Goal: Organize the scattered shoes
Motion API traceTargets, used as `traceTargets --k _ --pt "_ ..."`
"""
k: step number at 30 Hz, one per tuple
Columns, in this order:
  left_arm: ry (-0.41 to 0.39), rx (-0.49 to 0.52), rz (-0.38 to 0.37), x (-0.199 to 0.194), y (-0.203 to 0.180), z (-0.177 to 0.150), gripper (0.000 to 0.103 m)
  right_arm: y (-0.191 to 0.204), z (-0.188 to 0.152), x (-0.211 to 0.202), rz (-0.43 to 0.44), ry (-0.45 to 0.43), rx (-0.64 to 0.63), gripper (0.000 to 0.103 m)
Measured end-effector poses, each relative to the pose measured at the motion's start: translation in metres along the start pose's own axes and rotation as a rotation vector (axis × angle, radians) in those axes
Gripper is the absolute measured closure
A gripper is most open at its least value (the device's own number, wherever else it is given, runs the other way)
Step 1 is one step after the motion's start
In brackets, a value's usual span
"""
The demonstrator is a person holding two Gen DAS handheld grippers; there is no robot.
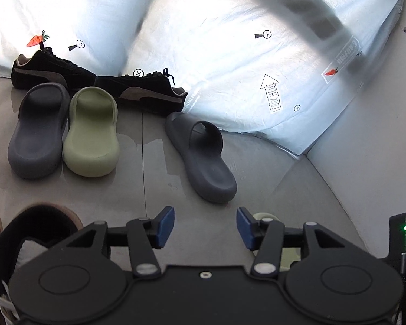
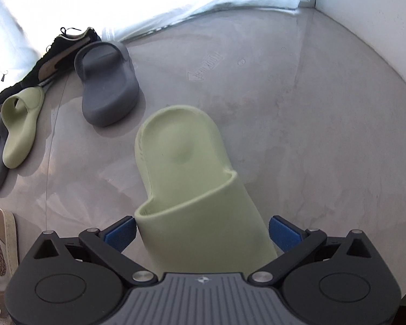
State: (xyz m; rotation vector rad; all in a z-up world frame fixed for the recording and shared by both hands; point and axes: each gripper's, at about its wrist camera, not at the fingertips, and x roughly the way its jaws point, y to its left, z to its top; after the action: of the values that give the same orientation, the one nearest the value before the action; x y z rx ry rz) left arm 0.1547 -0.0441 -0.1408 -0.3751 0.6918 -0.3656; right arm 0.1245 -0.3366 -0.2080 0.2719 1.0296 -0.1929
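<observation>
Right wrist view: right gripper [image 2: 201, 233] clamps green slide [image 2: 186, 168] to join its mate [image 2: 20, 127]; left gripper [image 1: 205, 227] half-open, empty.

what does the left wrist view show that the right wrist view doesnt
Only the left wrist view shows the left gripper, open with nothing between its pads, a second black sneaker at the far left, and the sheet's carrot print.

Only the right wrist view shows the right gripper with a green slide between its blue pads, seemingly gripped by the strap, though contact is unclear.

Both show the other green slide, two grey slides, one beside it and one apart, a black sneaker and the white sheet.
</observation>
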Motion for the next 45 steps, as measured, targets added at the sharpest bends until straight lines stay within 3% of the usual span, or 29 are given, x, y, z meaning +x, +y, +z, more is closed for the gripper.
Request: traceTargets --k 7,15,19,22,26,33,40,42,43,45 --pt "-0.023 -0.017 0.088 0.015 0.008 0.022 0.046 0.007 0.025 0.013 0.011 -0.06 -0.024 0.0" --pt "-0.021 -0.036 0.175 0.024 0.022 0.026 0.045 0.012 0.022 0.008 0.069 -0.124 -0.092 0.0" --pt "-0.036 -0.038 0.212 0.032 0.028 0.033 0.045 0.02 0.021 0.003 0.139 -0.231 -0.14 0.0" --pt "-0.048 -0.038 0.242 0.046 0.033 0.047 0.025 0.024 0.027 -0.004 0.213 -0.339 -0.13 0.0" --pt "-0.073 -0.039 0.252 0.067 0.042 0.072 0.024 0.03 0.042 -0.008 0.281 -0.428 -0.136 0.0" --pt "-0.078 -0.128 0.301 0.128 0.081 0.113 0.023 0.049 0.065 0.013 0.326 -0.386 -0.188 0.0" --pt "-0.033 -0.141 0.415 0.188 0.107 0.132 0.022 0.065 0.067 0.029 0.37 -0.324 -0.207 0.0" --pt "-0.023 -0.152 0.431 0.197 0.111 0.135 0.024 0.067 0.065 0.033 0.373 -0.306 -0.218 0.0" --pt "-0.026 -0.16 0.435 0.2 0.112 0.135 0.031 0.068 0.064 0.035 0.373 -0.298 -0.219 0.0" --pt "-0.022 -0.186 0.41 0.203 0.114 0.134 0.058 0.068 0.064 0.037 0.377 -0.289 -0.215 0.0"
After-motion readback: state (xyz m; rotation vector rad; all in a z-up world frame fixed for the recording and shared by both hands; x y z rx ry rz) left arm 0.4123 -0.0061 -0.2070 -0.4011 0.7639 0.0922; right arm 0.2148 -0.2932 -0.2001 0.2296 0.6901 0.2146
